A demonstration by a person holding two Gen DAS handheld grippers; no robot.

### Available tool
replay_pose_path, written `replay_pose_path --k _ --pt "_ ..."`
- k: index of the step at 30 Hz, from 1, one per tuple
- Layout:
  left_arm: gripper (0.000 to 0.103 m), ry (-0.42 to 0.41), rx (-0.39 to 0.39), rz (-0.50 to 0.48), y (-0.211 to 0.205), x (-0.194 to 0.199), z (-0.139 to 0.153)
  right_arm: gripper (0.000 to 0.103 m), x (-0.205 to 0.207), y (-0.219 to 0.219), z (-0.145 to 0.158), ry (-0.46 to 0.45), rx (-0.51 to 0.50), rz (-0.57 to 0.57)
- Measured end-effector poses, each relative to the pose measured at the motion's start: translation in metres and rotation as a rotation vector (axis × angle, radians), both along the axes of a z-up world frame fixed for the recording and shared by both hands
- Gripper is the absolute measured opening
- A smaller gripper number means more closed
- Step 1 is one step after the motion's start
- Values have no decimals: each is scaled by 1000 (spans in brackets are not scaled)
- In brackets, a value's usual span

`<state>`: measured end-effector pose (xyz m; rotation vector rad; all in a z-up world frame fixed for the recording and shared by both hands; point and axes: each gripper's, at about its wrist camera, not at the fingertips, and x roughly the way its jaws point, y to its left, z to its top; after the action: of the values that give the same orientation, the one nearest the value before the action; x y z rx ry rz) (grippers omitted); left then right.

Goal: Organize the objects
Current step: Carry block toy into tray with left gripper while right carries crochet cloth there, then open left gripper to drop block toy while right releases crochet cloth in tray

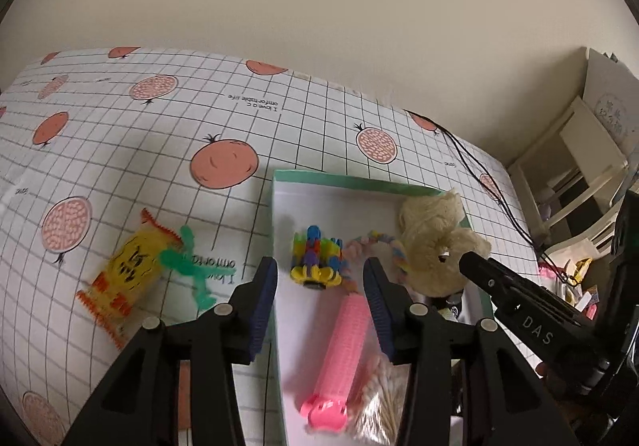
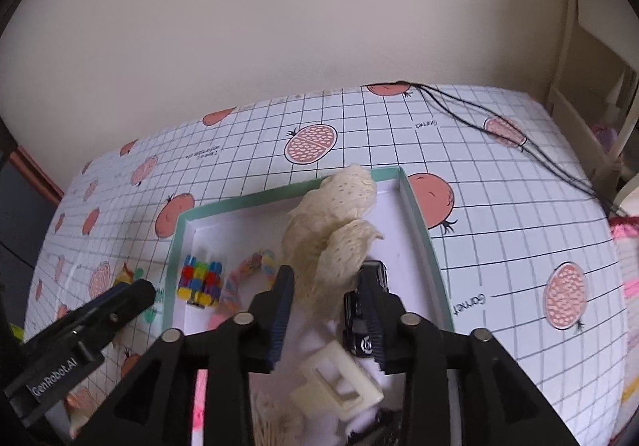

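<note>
Nearest my right lens, the right tongs [image 2: 327,310] stood spread inside the green-rimmed box [image 2: 419,222], their pads flanking the lower folds of a cream crocheted cloth [image 2: 331,222] but not pressed on it. That cloth lay bunched against the far right corner of the box, with one fold draped over the rim. A black toy car [image 2: 361,322] sat just beside the right pad, and a cream plastic clip [image 2: 339,382] lay nearer the lens. My left tongs [image 1: 319,286] were also spread and held nothing, hovering over the box's left half above a pink hair roller [image 1: 343,350], a bag of cotton swabs [image 1: 379,398] and a multicoloured block toy [image 1: 317,258]. Outside the box, on the counter [image 1: 120,106], a yellow snack packet [image 1: 120,274] and a green stick figure [image 1: 187,266] remained unsorted. I judged the step in hand to be settling the cloth fully inside. To do this well, I needed to close on a thick fold, avoid trapping the car, and lower the cloth clear of the rim. The loose weave looked likely to snag on the pads at release.
</note>
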<state>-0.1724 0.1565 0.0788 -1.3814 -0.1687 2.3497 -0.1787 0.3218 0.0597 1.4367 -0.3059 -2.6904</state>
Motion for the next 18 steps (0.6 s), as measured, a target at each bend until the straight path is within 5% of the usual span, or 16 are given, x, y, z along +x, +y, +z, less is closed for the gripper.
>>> replay_pose_path --k 10,18 --pt "49 20 -42 68 -43 40 11 38 40 -19 20 6 47 55" --pt "69 28 -65 162 -92 71 11 38 54 -47 25 4 59 114"
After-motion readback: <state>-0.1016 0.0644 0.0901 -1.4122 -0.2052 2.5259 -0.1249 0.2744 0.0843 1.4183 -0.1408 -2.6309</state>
